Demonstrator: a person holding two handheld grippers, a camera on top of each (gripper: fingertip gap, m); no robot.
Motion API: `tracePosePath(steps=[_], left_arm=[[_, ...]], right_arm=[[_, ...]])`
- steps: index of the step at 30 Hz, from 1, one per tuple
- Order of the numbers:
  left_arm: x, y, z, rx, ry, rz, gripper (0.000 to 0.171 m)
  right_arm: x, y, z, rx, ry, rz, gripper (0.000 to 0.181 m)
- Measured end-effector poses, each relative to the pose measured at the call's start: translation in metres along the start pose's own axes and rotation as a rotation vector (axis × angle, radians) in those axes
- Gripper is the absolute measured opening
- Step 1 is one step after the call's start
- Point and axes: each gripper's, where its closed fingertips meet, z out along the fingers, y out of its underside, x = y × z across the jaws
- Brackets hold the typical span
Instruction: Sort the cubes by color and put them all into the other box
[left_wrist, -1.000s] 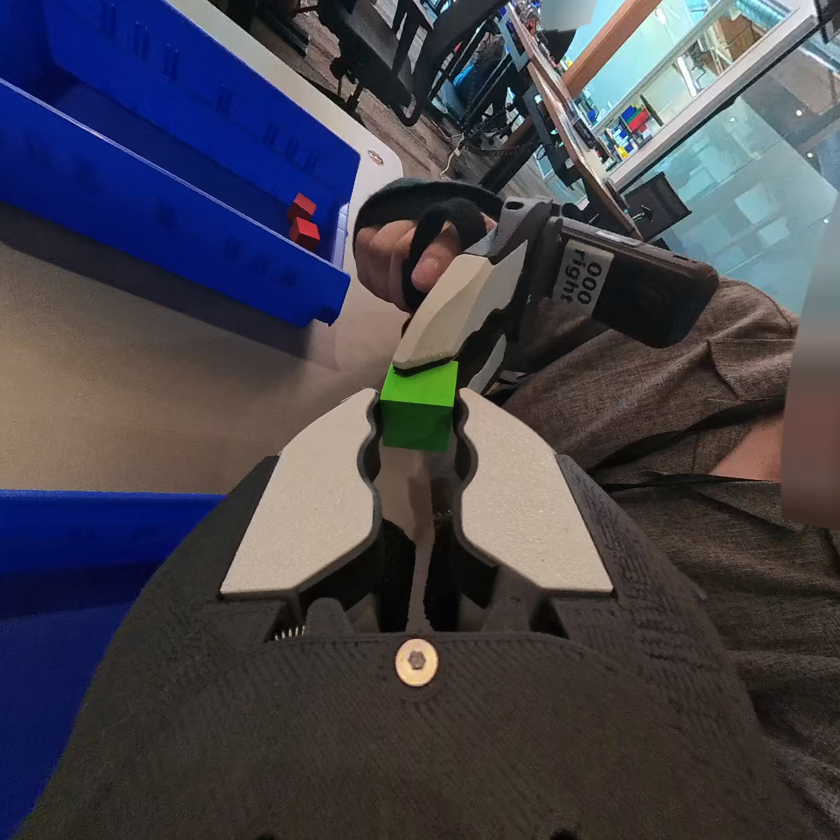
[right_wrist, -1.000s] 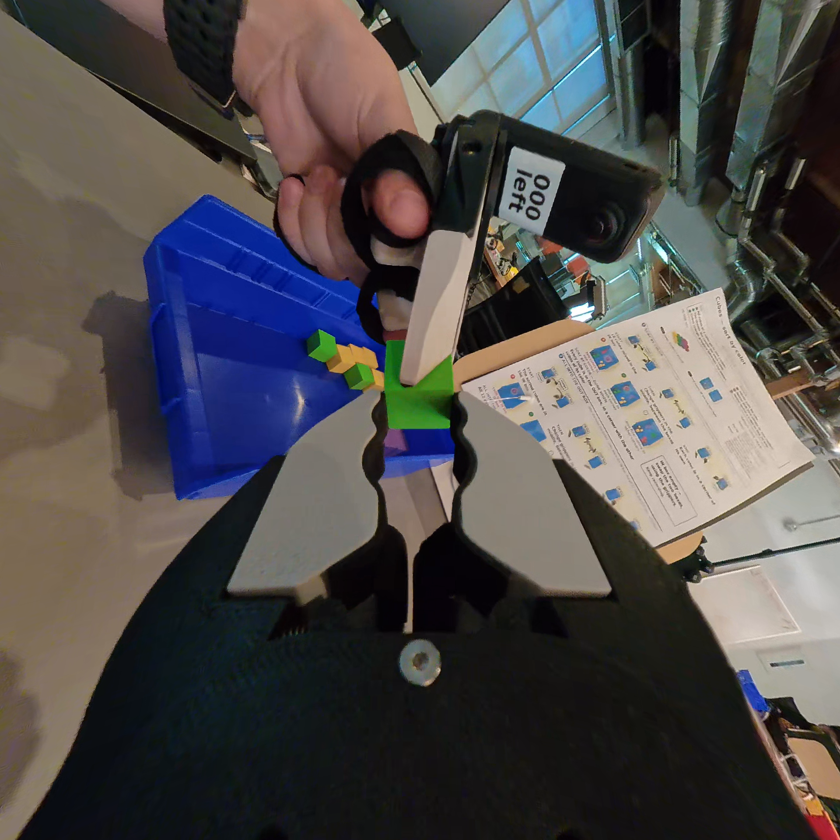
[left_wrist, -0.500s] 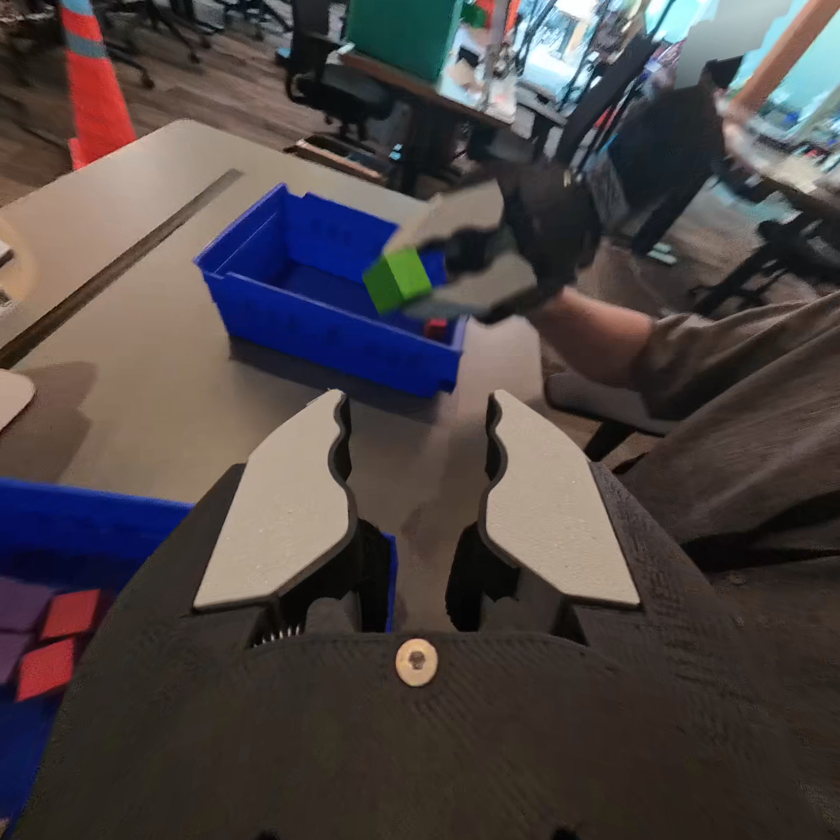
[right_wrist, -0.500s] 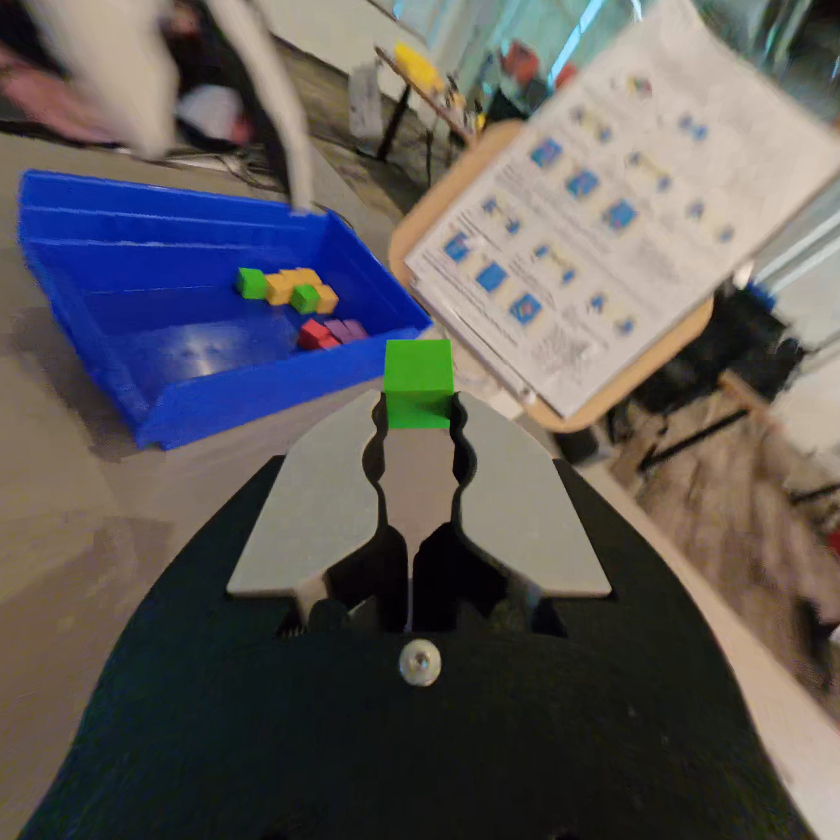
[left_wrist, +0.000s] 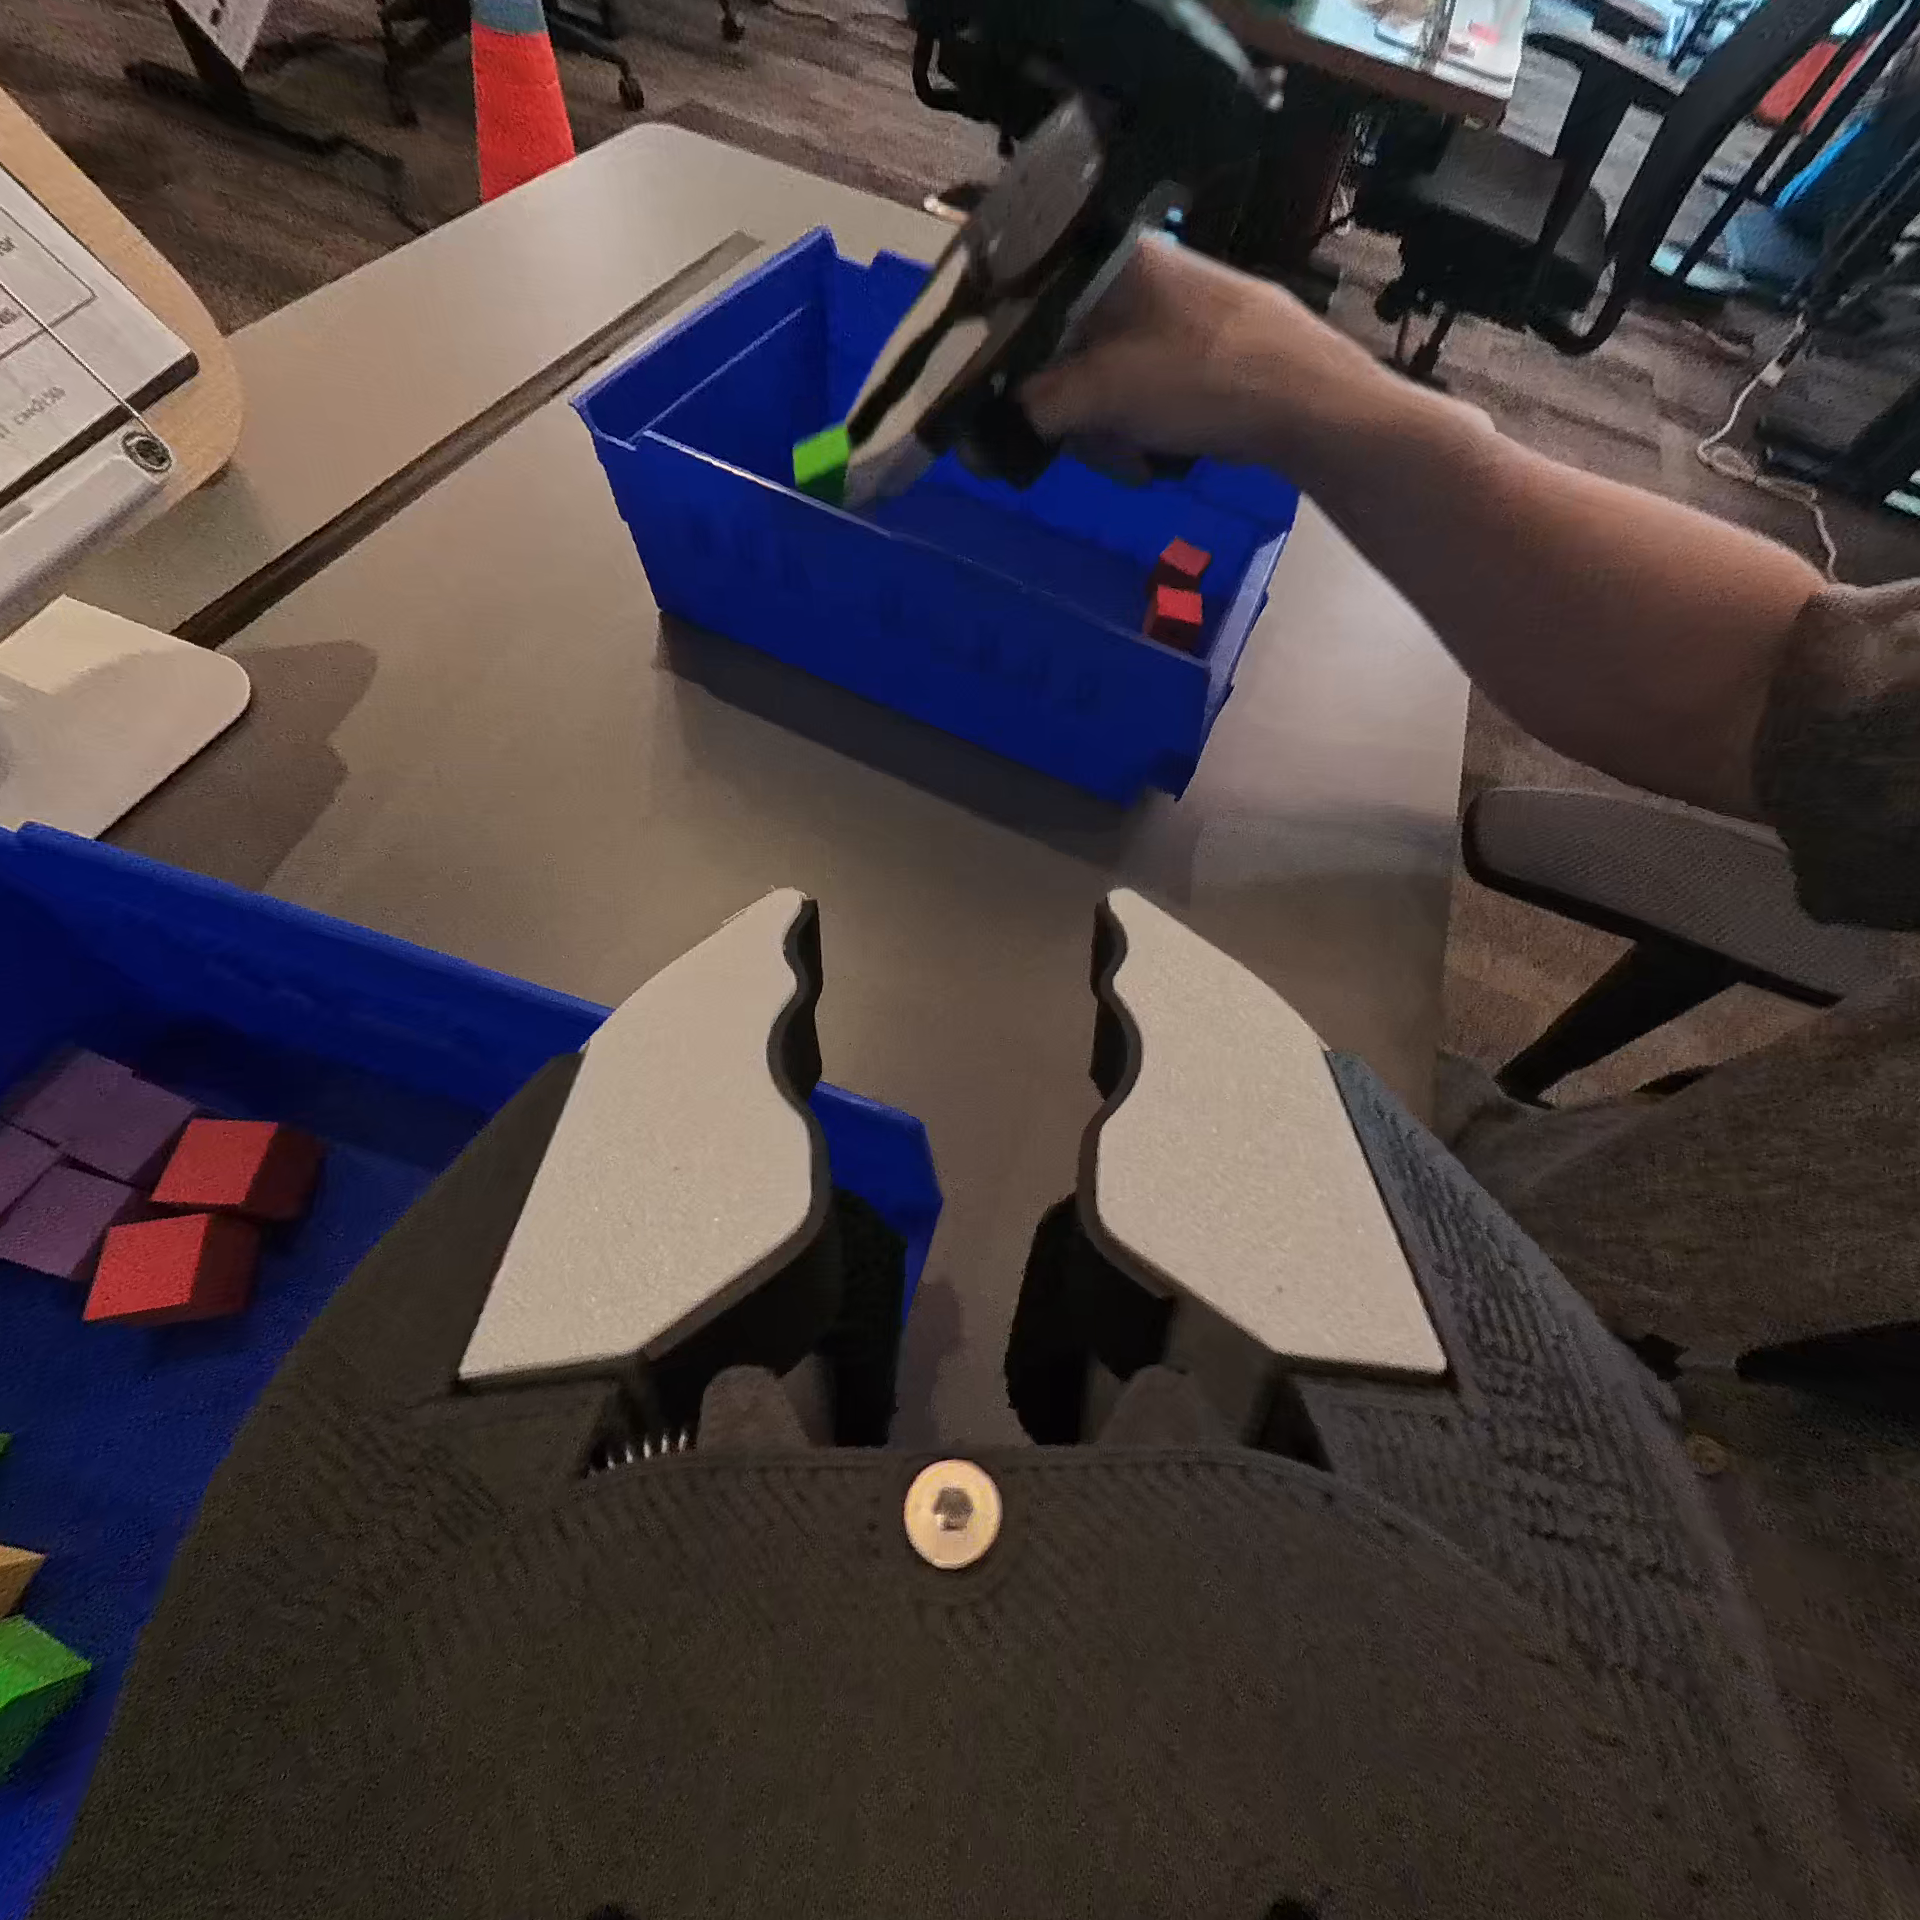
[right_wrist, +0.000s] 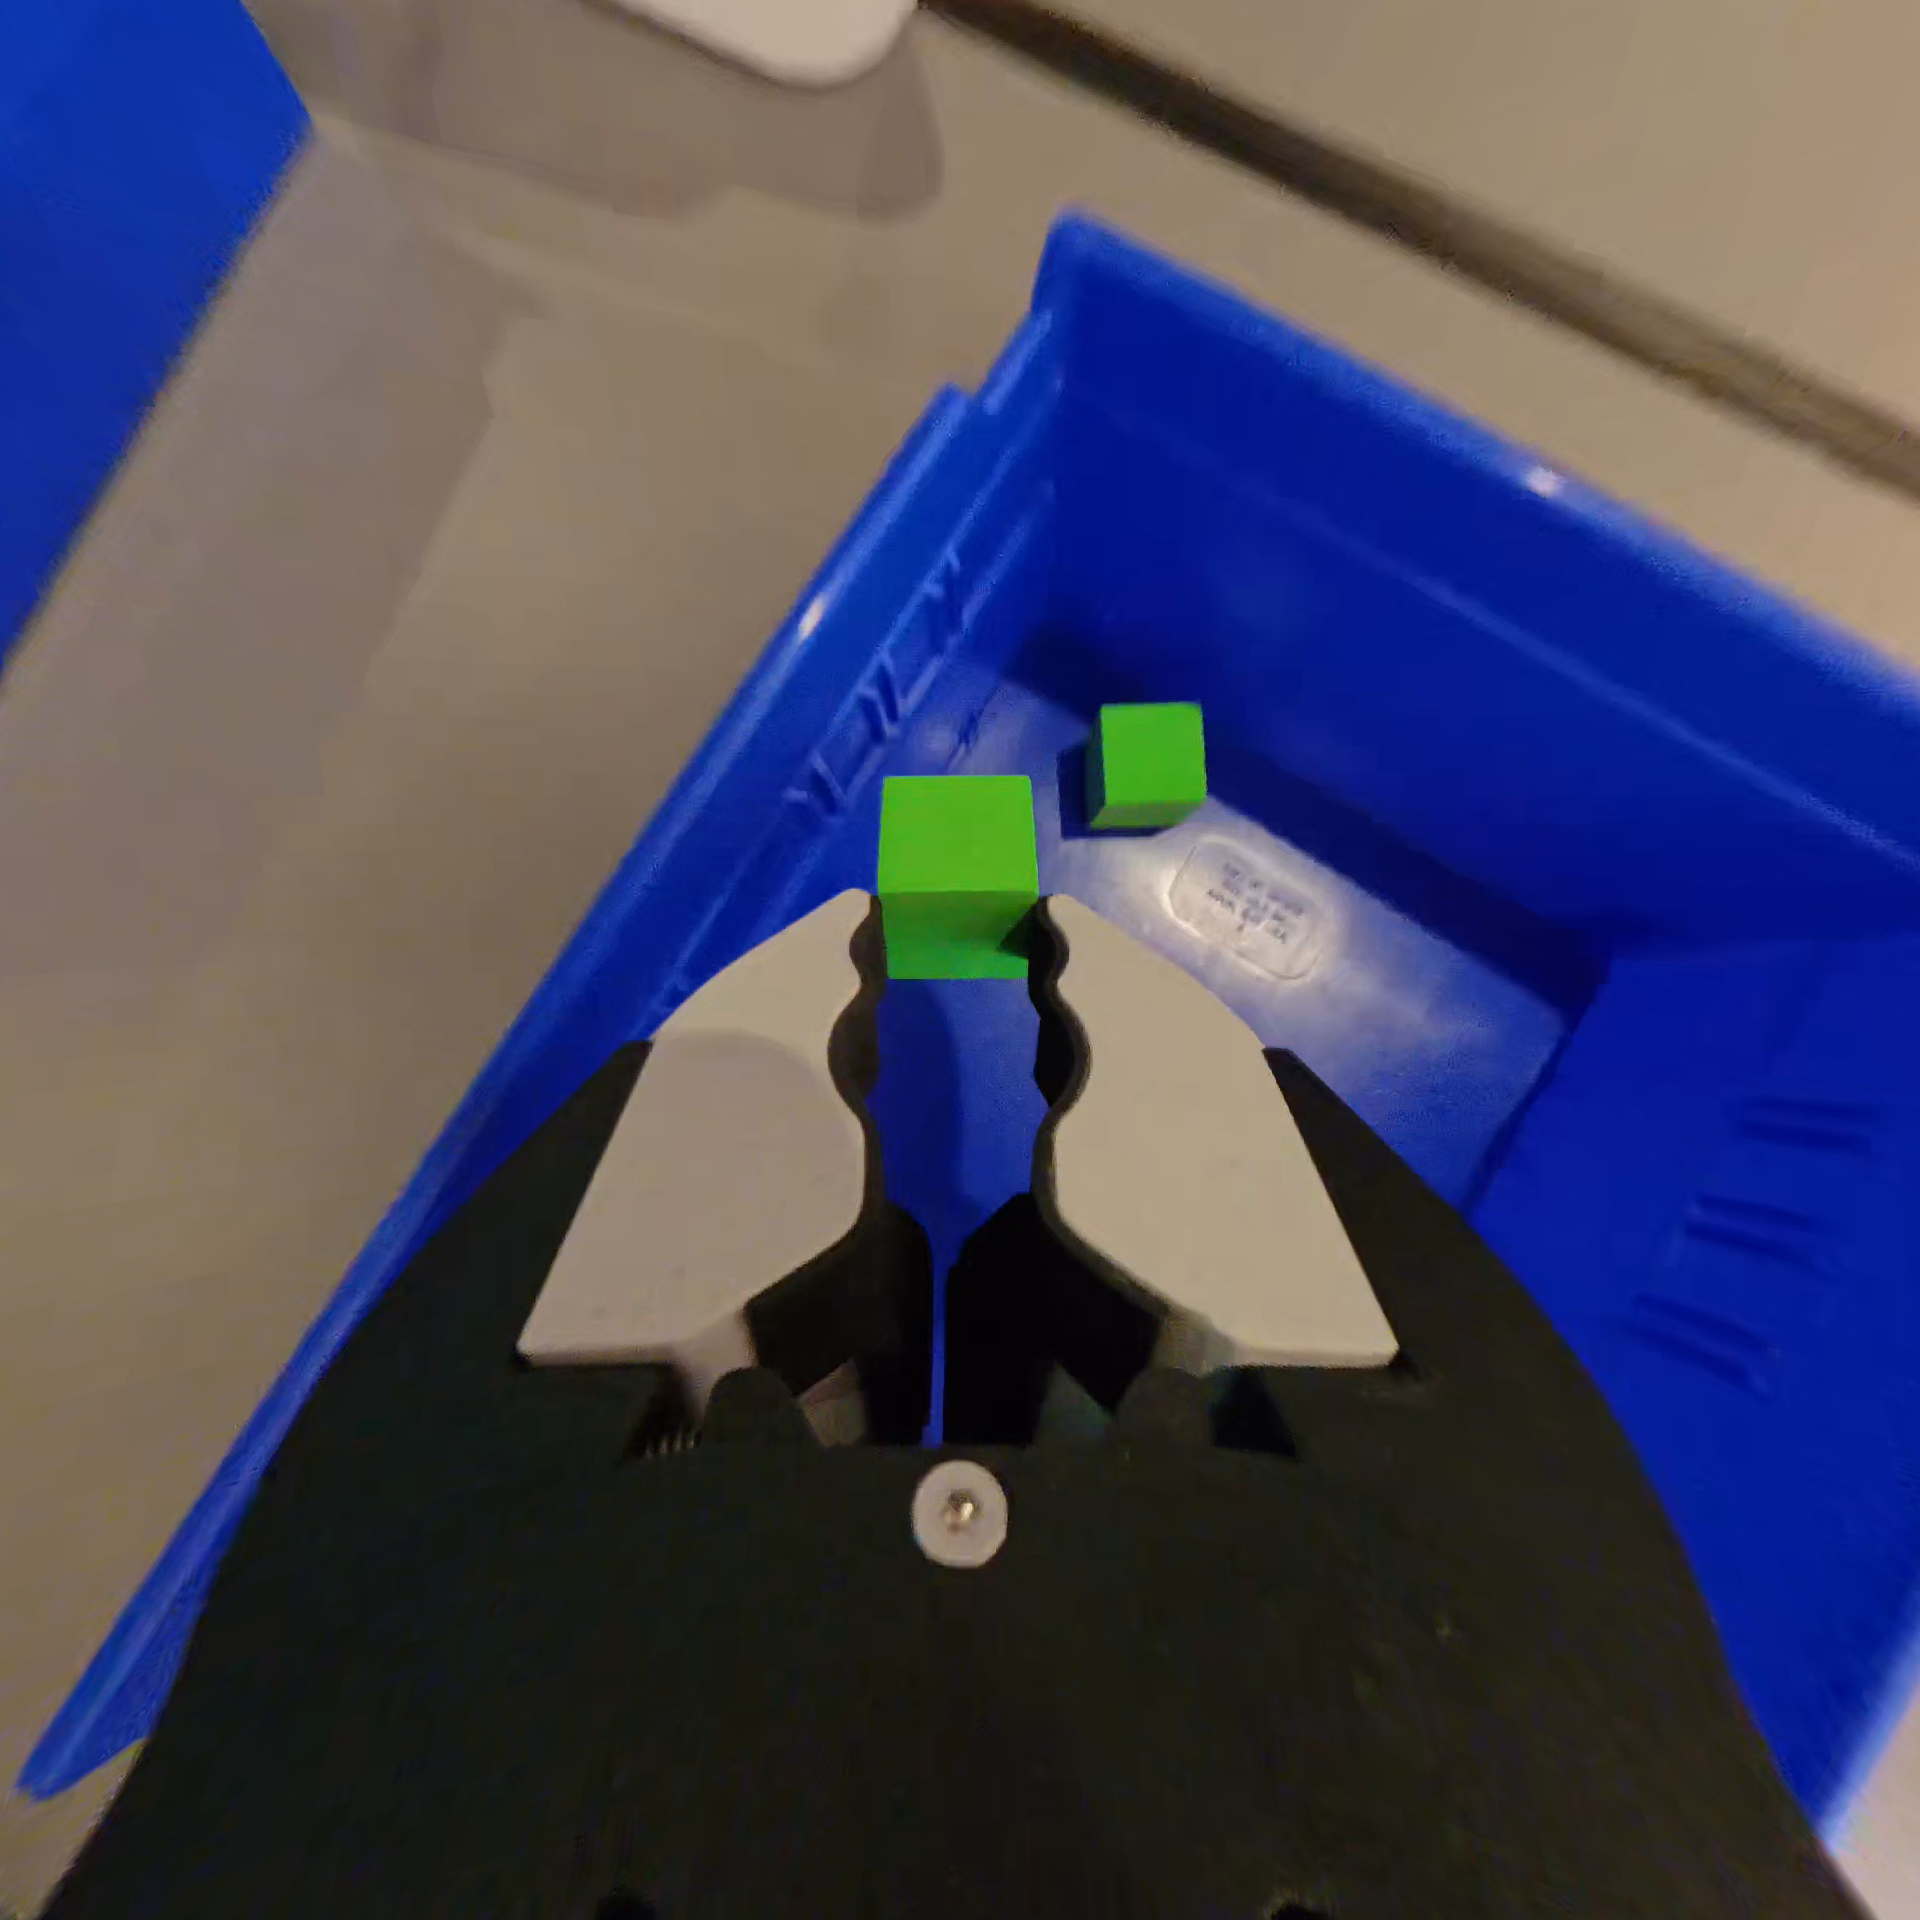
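Green cube: clamped at the fingertips of the right gripper, held inside a blue bin near its corner.
Second green cube: on the bin floor, just beyond the held one.
Red cubes: two at the bin's opposite end.
Left gripper: fingers apart, empty, above the grey desk.
Near bin: beside it, holding purple and red cubes.

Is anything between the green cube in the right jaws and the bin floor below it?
Nothing visible. The right gripper holds the cube inside the bin; a second green cube lies beside it, apart, on the floor.
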Motion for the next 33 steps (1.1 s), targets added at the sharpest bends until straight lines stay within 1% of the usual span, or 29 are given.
tracePosePath(steps=[2,4,8,11,16,19,23,28,33], left_arm=[[-0.002,0.000,-0.003,0.008,-0.036,0.004,0.050],[-0.008,0.003,-0.008,-0.005,-0.105,0.024,0.050],[-0.016,0.007,-0.024,-0.016,-0.227,0.051,0.050],[-0.019,0.006,-0.037,-0.002,-0.290,0.064,0.050],[-0.018,0.006,-0.050,0.003,-0.314,0.073,0.044],[-0.018,0.007,-0.053,0.002,-0.311,0.073,0.042],[-0.019,0.008,-0.055,0.005,-0.310,0.074,0.041],[-0.018,0.007,-0.055,0.005,-0.314,0.081,0.040],[-0.018,0.006,-0.056,0.004,-0.320,0.084,0.039]], right_arm=[[0.003,0.008,0.014,-0.062,-0.004,-0.001,0.027],[0.005,0.010,0.024,-0.100,0.003,-0.003,0.027],[0.005,0.015,0.036,-0.175,0.005,0.006,0.027],[0.007,0.019,0.043,-0.233,0.022,0.017,0.027],[0.006,0.019,0.053,-0.271,0.031,0.040,0.027],[0.008,0.021,0.056,-0.285,0.061,0.044,0.027],[0.009,0.022,0.057,-0.291,0.059,0.074,0.028],[0.010,0.021,0.054,-0.271,0.043,0.103,0.043],[0.011,0.019,0.047,-0.249,0.019,0.125,0.042]])
